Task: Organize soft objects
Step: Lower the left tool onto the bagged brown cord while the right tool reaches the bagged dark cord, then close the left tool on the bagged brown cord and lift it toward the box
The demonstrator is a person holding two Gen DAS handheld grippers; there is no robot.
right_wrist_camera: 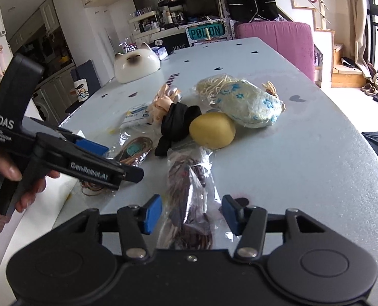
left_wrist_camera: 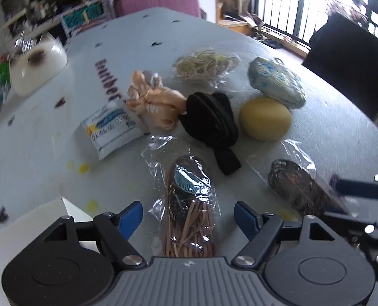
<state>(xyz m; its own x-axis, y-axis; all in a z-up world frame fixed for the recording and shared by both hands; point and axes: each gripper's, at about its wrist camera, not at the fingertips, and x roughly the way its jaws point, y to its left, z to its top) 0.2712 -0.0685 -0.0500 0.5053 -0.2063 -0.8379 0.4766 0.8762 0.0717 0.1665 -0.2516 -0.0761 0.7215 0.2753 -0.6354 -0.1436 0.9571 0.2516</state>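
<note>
On the pale table, a clear bag of tan rubber bands (left_wrist_camera: 189, 204) lies between the blue pads of my left gripper (left_wrist_camera: 189, 216), which stands open and clear of the bag. A clear bag of dark bands (right_wrist_camera: 189, 191) lies between the pads of my right gripper (right_wrist_camera: 191, 214); it is open, its pads close beside the wrap. Beyond lie a yellow sponge ball (left_wrist_camera: 265, 119), a black cloth (left_wrist_camera: 212, 119), a peach ribbon (left_wrist_camera: 153, 99), a white packet (left_wrist_camera: 112, 127), a bag of pale bands (left_wrist_camera: 206, 65) and a blue-flowered pouch (left_wrist_camera: 275, 81).
A white cat-shaped bowl (right_wrist_camera: 135, 62) stands at the table's far left. A white box (left_wrist_camera: 48, 214) sits at the near left edge. A pink chair (right_wrist_camera: 275, 38) is at the far end and a black chair (left_wrist_camera: 349, 58) at the right side. A hand (right_wrist_camera: 23, 178) holds the left gripper.
</note>
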